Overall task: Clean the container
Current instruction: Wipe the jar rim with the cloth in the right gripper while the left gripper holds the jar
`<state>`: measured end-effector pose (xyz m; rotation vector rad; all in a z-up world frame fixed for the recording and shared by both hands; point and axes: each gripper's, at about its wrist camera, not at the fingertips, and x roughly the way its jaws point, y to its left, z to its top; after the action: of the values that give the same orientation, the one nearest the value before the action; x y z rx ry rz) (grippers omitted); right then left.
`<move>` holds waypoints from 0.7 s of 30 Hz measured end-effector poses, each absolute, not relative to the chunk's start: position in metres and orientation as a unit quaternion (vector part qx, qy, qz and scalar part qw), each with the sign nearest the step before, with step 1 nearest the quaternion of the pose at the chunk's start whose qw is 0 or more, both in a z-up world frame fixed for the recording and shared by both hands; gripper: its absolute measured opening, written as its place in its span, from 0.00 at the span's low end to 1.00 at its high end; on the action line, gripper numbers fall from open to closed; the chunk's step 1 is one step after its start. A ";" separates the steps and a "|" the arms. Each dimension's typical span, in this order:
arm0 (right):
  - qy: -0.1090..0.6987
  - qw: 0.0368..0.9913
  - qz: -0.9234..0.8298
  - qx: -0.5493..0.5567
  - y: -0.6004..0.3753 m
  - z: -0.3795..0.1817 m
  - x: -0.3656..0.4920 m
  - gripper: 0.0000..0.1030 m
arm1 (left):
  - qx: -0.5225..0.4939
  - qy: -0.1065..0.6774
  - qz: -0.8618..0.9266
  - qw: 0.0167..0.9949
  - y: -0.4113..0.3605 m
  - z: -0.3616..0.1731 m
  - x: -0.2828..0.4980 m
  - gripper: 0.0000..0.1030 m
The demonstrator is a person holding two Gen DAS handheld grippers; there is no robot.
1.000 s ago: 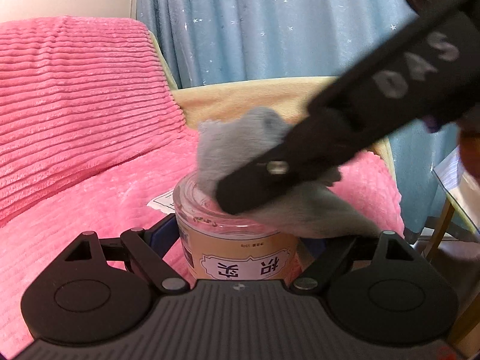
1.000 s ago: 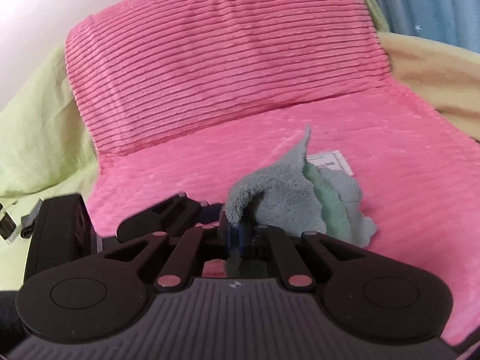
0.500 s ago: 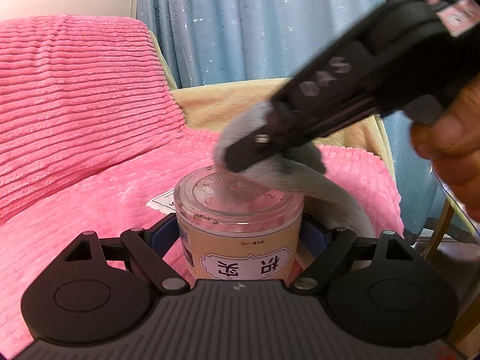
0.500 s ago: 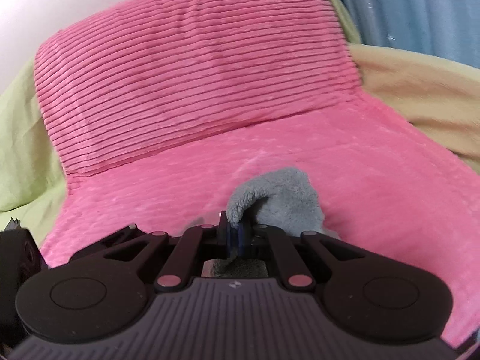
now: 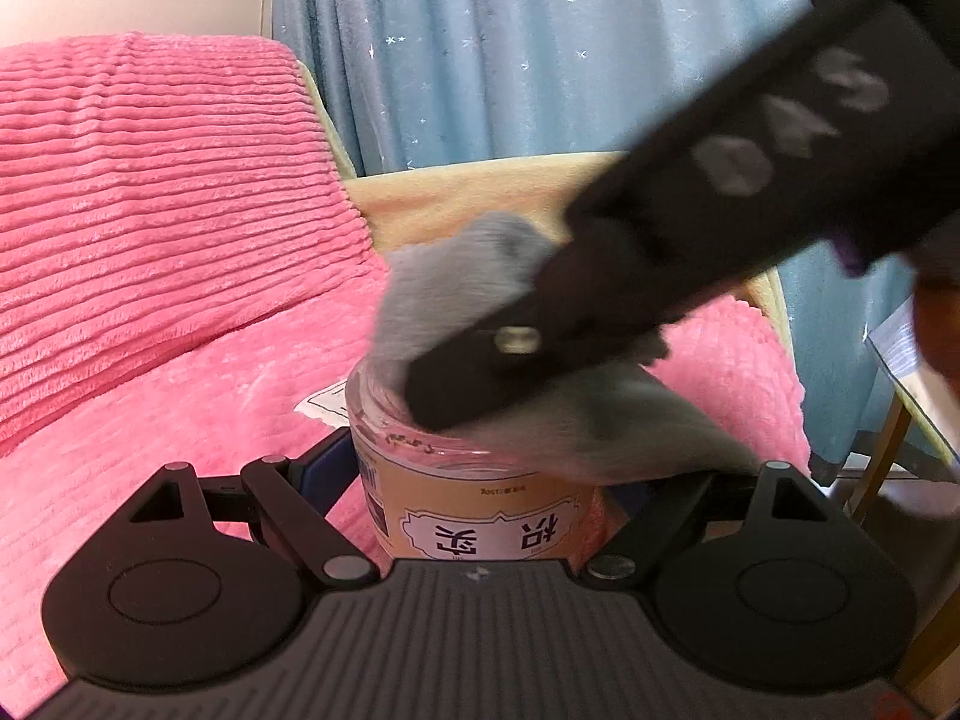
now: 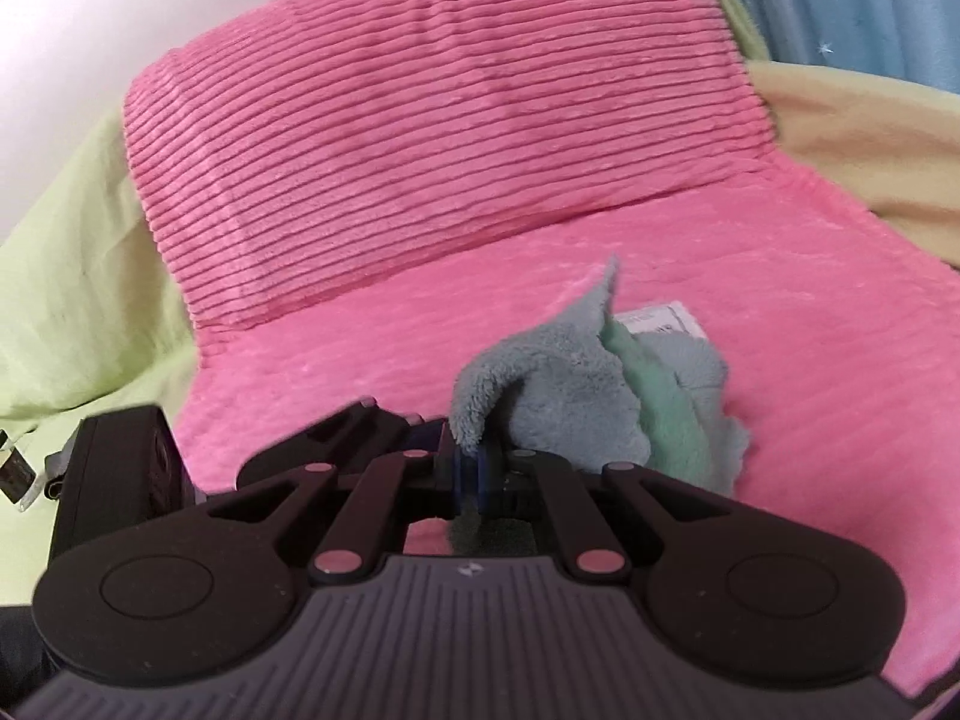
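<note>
A short glass jar point(image 5: 480, 504) with a beige label stands upright over the pink blanket, and my left gripper point(image 5: 474, 480) is shut on its sides. My right gripper point(image 5: 438, 396) slants down from the upper right, shut on a grey cloth point(image 5: 456, 264), and presses the cloth into the jar's open mouth. Part of the cloth trails over the jar's right rim. In the right wrist view the right gripper point(image 6: 474, 468) pinches the grey cloth point(image 6: 558, 378), which shows a green side. The cloth hides the jar there.
A pink ribbed cushion point(image 5: 150, 192) leans behind the pink blanket point(image 6: 810, 330). A white paper tag point(image 5: 324, 405) lies by the jar. Blue starred curtain point(image 5: 510, 48) and a beige cover point(image 5: 480, 198) are behind. A hand point(image 5: 936, 324) is at the right edge.
Half a second ago the right gripper had lifted the cloth above the jar's mouth. It has since come back down and pushed the cloth into the jar. The left gripper and jar stayed still.
</note>
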<state>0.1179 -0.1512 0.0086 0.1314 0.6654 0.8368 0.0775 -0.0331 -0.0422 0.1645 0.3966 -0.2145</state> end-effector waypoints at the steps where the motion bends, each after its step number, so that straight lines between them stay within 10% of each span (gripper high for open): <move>1: 0.317 0.860 0.395 0.063 -0.152 0.009 0.120 0.03 | 0.083 0.196 -0.106 0.971 -0.033 -0.042 0.078 0.82; 21: 0.327 0.864 0.377 0.064 -0.163 0.008 0.119 0.03 | 0.081 0.195 -0.106 0.972 -0.035 -0.042 0.081 0.82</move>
<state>0.1193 -0.1632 0.0084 0.1335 0.6861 0.7902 0.0806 -0.0345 -0.0421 0.1641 0.3941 -0.2140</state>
